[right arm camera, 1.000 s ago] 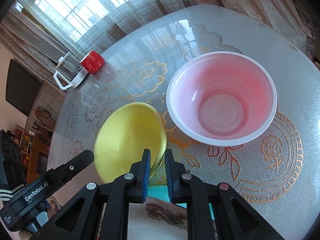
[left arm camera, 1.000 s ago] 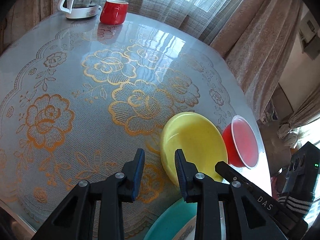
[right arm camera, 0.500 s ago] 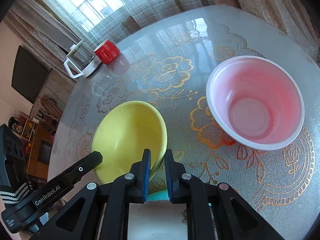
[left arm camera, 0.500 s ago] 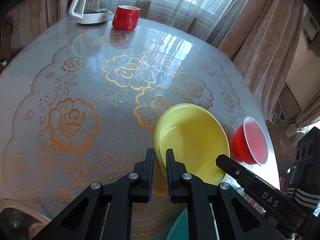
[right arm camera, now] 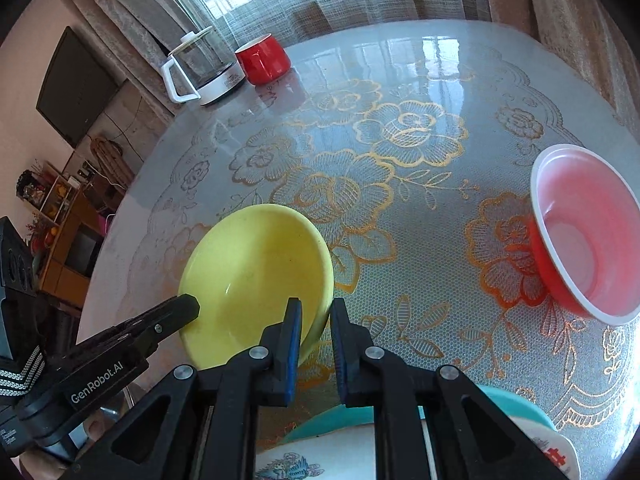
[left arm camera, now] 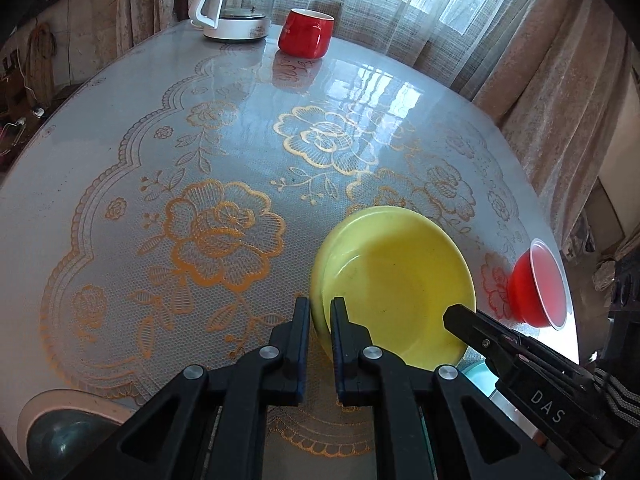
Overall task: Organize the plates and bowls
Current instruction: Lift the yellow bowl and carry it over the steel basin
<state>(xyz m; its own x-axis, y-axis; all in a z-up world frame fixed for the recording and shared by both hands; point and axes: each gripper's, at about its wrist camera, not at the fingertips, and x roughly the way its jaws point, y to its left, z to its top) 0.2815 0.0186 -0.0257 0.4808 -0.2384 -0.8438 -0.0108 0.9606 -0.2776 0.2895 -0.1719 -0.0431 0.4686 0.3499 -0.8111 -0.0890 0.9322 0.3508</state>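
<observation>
While the yellow bowl (left arm camera: 394, 280) hangs tilted above the lace-covered round table (left arm camera: 160, 160), the left gripper (left arm camera: 320, 314) and right gripper (right arm camera: 316, 314) each pinch opposite rims, red bowl (right arm camera: 586, 232) well apart, red mug (left arm camera: 306, 34) and kettle (left arm camera: 236, 4) far behind.

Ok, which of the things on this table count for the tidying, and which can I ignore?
For the job: yellow bowl, held by both grippers; red plastic bowl; teal plate; patterned plate.
Ignore: kettle; red mug.
</observation>
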